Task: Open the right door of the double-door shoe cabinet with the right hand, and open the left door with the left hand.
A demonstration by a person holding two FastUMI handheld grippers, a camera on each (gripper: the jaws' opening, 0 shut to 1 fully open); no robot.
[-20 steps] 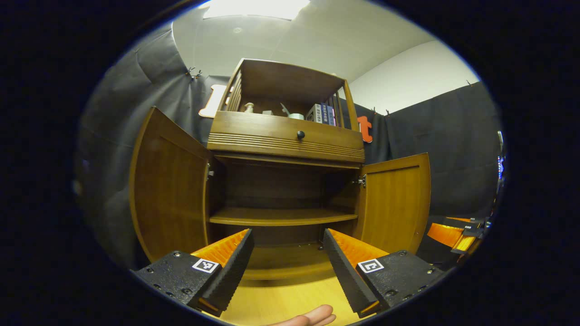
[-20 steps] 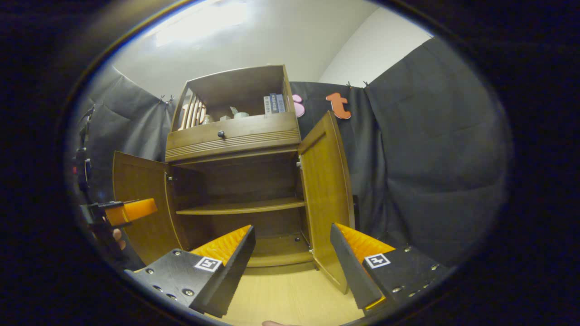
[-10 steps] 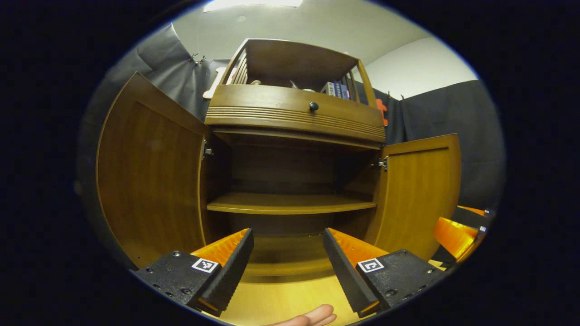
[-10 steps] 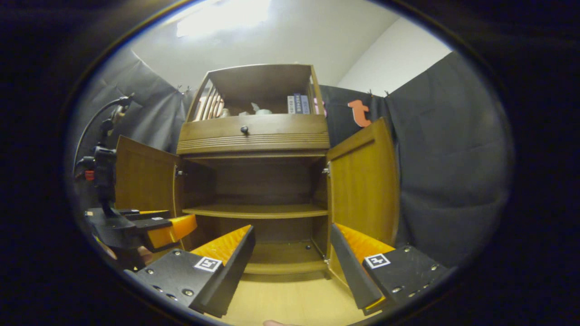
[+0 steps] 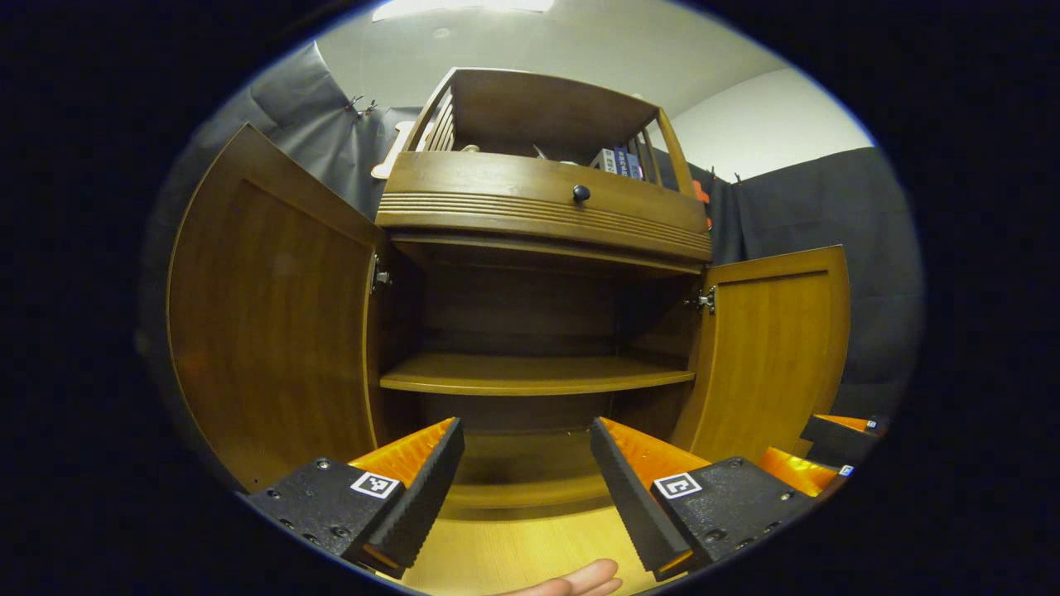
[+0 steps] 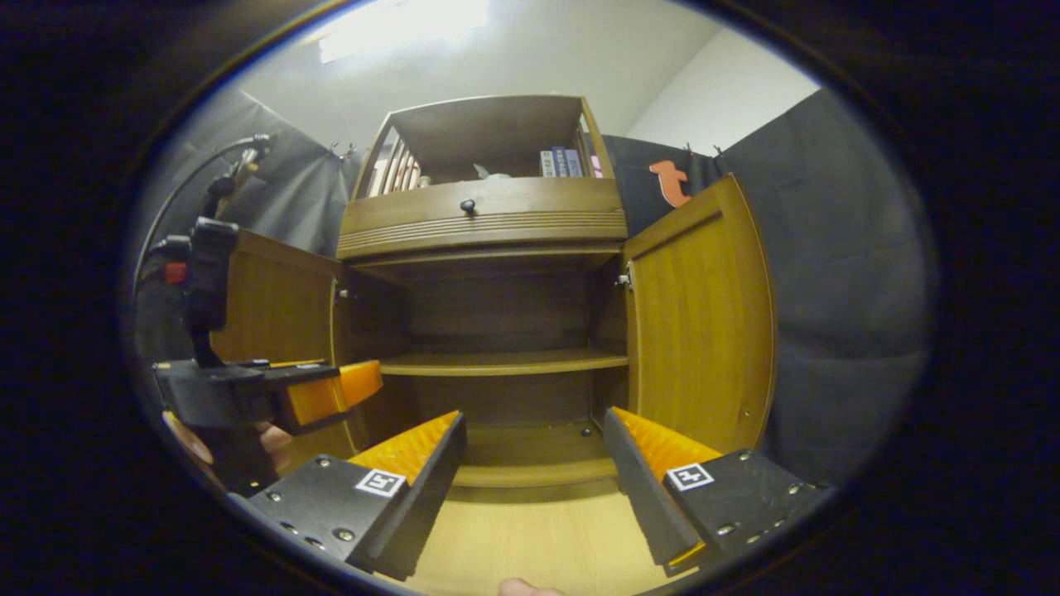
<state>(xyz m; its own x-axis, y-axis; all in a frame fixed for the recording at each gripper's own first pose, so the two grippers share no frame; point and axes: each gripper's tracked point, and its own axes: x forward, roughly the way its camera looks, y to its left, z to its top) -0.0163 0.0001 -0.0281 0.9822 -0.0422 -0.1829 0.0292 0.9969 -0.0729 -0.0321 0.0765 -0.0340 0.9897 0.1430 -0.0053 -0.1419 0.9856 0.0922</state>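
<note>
The wooden shoe cabinet (image 5: 546, 223) (image 6: 484, 223) stands straight ahead with both doors swung wide. Its left door (image 5: 273, 314) (image 6: 277, 310) and right door (image 5: 774, 348) (image 6: 700, 323) show their inner faces. Inside, a bare middle shelf (image 5: 534, 374) (image 6: 505, 362) and the bottom board are visible. My left gripper (image 5: 526, 451) hangs open in front of the cabinet's base, holding nothing. My right gripper (image 6: 534, 443) is open too, nothing between its fingers. The left gripper (image 6: 273, 397) appears at the left of the right gripper view, in front of the left door. The right gripper's orange finger (image 5: 799, 468) peeks in at the lower right of the left gripper view.
A drawer with a dark knob (image 5: 581, 194) (image 6: 468, 205) sits above the doors. The open top shelf holds books (image 6: 561, 162) and small items. Pale wooden floor (image 5: 513, 550) lies before the cabinet. A fingertip (image 5: 580, 579) shows at the bottom edge.
Both grippers have come closer to the cabinet and turned toward its middle. The doors look wider open in view. The left gripper has slid further into the right gripper view.
</note>
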